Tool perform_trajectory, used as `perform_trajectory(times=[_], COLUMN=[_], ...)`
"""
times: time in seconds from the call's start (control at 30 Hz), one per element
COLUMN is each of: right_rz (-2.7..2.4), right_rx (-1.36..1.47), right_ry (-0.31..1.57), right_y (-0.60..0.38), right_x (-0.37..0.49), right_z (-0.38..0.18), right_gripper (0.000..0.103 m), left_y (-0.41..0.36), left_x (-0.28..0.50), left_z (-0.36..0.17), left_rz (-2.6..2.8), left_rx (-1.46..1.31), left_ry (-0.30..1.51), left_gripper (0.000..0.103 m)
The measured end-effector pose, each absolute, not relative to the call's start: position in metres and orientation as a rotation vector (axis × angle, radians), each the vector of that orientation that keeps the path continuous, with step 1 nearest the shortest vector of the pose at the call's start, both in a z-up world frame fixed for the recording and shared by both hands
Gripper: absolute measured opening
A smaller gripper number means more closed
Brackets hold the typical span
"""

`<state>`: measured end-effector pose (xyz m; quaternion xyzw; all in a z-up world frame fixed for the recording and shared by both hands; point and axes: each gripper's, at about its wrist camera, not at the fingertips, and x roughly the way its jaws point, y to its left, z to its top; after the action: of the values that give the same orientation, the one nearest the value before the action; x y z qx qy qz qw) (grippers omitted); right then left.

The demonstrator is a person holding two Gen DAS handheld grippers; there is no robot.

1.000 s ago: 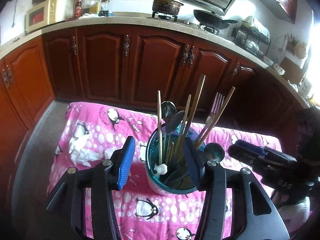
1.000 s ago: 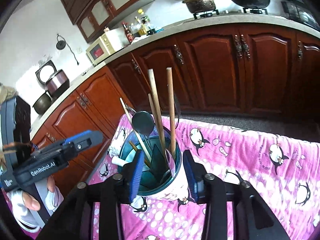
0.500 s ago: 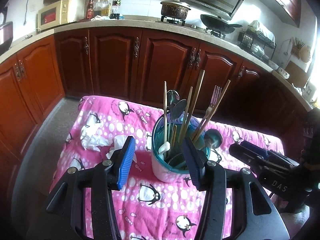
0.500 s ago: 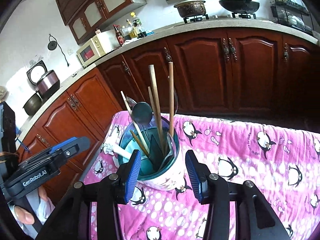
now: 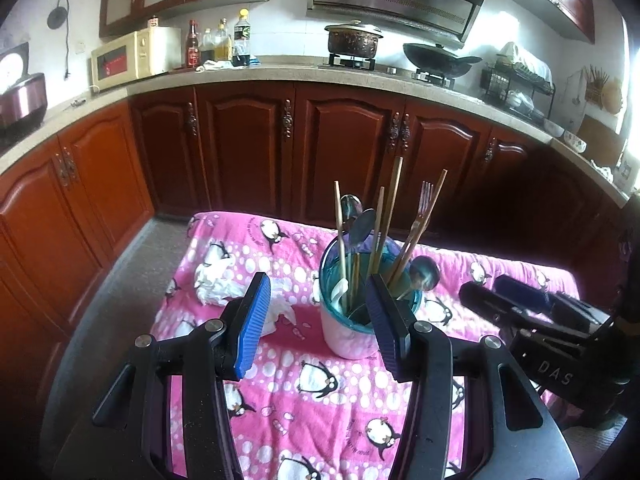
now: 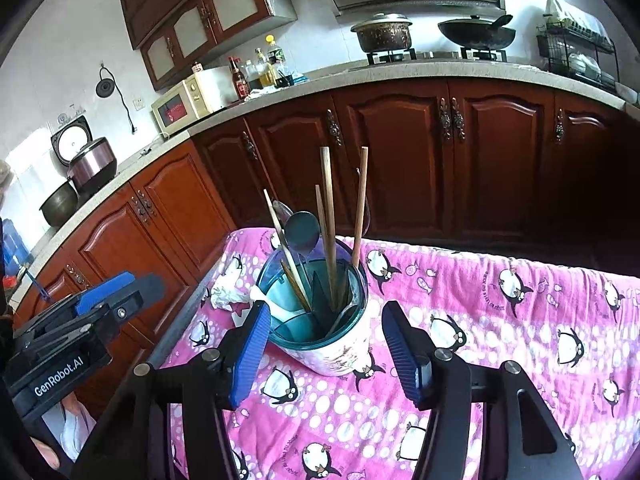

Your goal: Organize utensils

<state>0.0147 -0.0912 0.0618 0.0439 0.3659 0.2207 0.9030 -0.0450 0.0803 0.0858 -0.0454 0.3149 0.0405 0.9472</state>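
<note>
Jaws first: on my left gripper they stand wide apart and clamp nothing, and on my right gripper they are opening, with the utensil holder seen between the blue pads but not pressed by either. That holder, a white cup with a teal rim and inner dividers, stands upright on the pink penguin cloth that covers the table, and it is where the task's things sit. Wooden chopsticks rise tallest out of it, leaning slightly against the dividers, which I judge keep the long pieces from toppling sideways. A dark spoon stands bowl up among them, and from the left view a fork and a second spoon bowl show at the far side of the rim, with a small white handle tucked low inside. Nothing loose of the cutlery lies on the cloth that I can see, so I judge the sorting close to done and both of my grippers free of it. Beside the holder, toward the left edge of the table, lies crumpled white tissue. Beyond the table run dark red cabinets under a pale counter carrying a microwave, bottles and a pot on the stove.
</note>
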Motion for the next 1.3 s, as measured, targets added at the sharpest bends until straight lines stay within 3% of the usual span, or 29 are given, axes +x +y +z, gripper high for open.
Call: perform_trajectory(times=[1.3], right_rz=[0.421], right_rx=[0.077], right_ry=[0.723], right_y=[-0.090], right_x=[0.008], right_z=[0.077], right_gripper=[0.064], left_y=[0.082], left_x=[-0.054], left_z=[0.097], left_rz=[0.158], left_rx=[-0.069], left_ry=[0.623], left_gripper=[0.049])
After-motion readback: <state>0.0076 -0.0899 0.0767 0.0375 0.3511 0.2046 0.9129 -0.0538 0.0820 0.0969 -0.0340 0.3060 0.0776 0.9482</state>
